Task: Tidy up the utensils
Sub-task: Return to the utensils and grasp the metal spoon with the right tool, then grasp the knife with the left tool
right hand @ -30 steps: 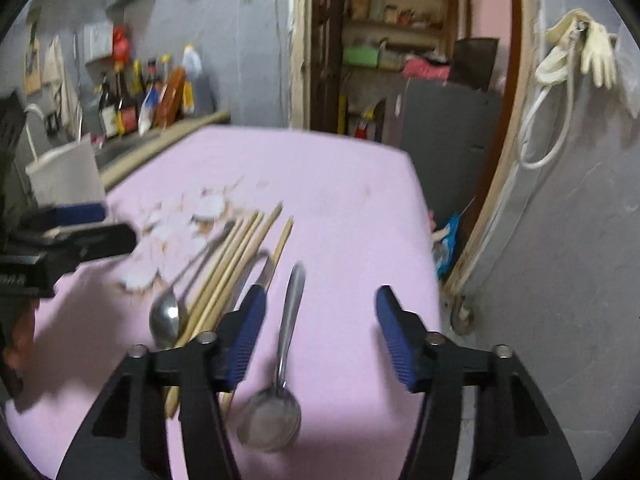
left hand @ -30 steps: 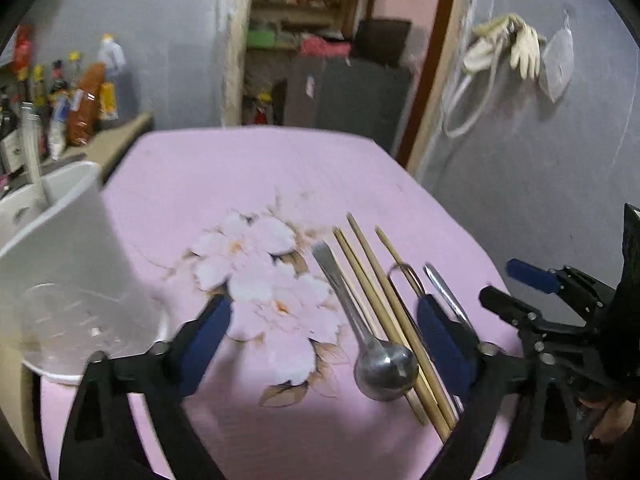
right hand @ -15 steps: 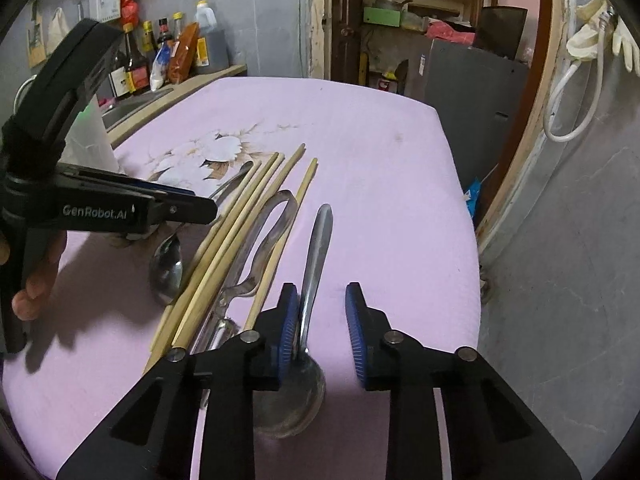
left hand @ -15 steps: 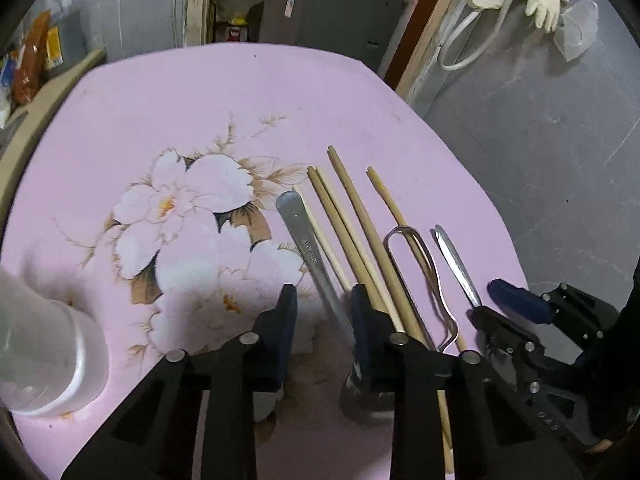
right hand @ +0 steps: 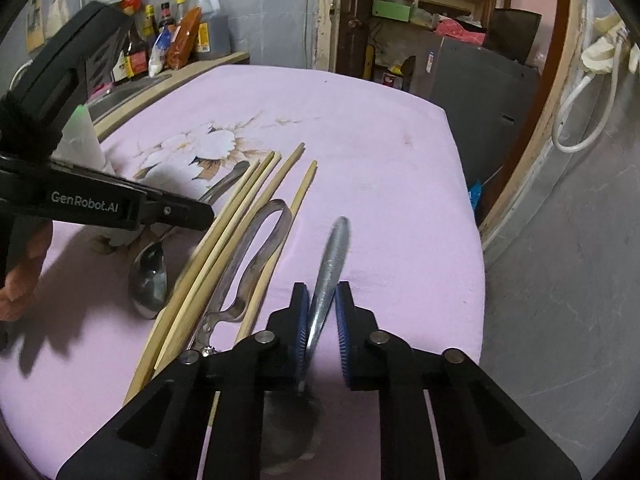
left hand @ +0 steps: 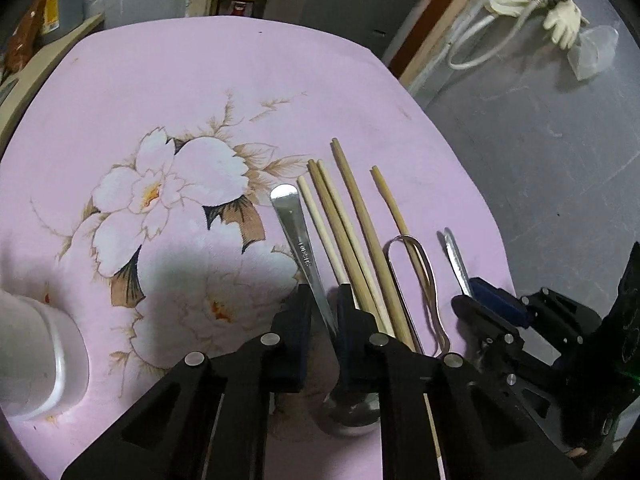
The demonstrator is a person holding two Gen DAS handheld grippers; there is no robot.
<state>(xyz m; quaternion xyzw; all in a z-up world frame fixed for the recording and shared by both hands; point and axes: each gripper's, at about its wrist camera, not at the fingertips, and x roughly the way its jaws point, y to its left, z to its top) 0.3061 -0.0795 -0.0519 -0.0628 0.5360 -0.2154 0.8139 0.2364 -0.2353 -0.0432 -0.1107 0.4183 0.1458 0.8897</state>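
Observation:
On the pink flowered cloth lie two steel spoons, several wooden chopsticks [left hand: 352,216] and a steel peeler with a loop handle [left hand: 416,276]. My left gripper [left hand: 322,304] is closed around the handle of the left spoon [left hand: 298,240]; its bowl lies under the fingers. My right gripper [right hand: 322,304] is closed around the handle of the right spoon [right hand: 332,252], whose handle looks tilted up and blurred. The right gripper also shows in the left wrist view [left hand: 480,304]. The chopsticks [right hand: 248,208] and peeler [right hand: 256,256] lie between the two spoons.
A white plastic holder [left hand: 32,356] stands at the left on the cloth, also seen behind the left gripper [right hand: 84,140]. Bottles [right hand: 176,36] line a counter at the far left. The table's right edge [right hand: 476,248] drops off beside a grey wall.
Both grippers went from wide open to closed around their spoon handles. Both moved down and forward. The right spoon's handle now looks lifted off the cloth.

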